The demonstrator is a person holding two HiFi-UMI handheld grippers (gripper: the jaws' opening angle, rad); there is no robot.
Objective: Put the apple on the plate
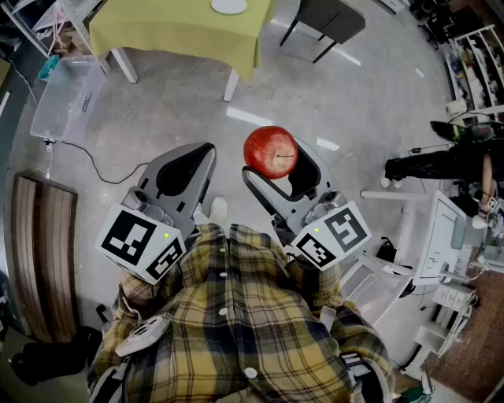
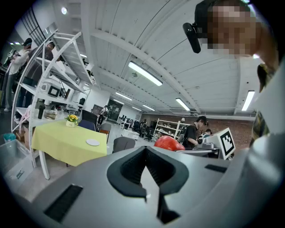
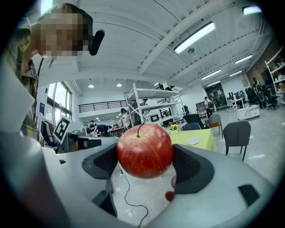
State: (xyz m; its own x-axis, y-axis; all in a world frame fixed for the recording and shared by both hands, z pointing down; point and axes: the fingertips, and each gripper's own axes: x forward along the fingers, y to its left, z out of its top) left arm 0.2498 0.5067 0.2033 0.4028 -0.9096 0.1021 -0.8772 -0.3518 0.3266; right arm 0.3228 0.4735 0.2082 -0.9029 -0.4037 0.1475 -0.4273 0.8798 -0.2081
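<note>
A red apple sits between the black pads of my right gripper, which is shut on it and held about level above the grey floor. In the right gripper view the apple fills the jaw gap, stem up. My left gripper hangs beside it on the left, its jaws together with nothing in them. The white plate lies on a yellow-green table far ahead, seen small as the plate past the apple and as the plate in the left gripper view.
A clear plastic box and a black cable lie on the floor at left. A dark chair stands right of the table. A wooden bench is at left, white desks at right. People stand by the shelving.
</note>
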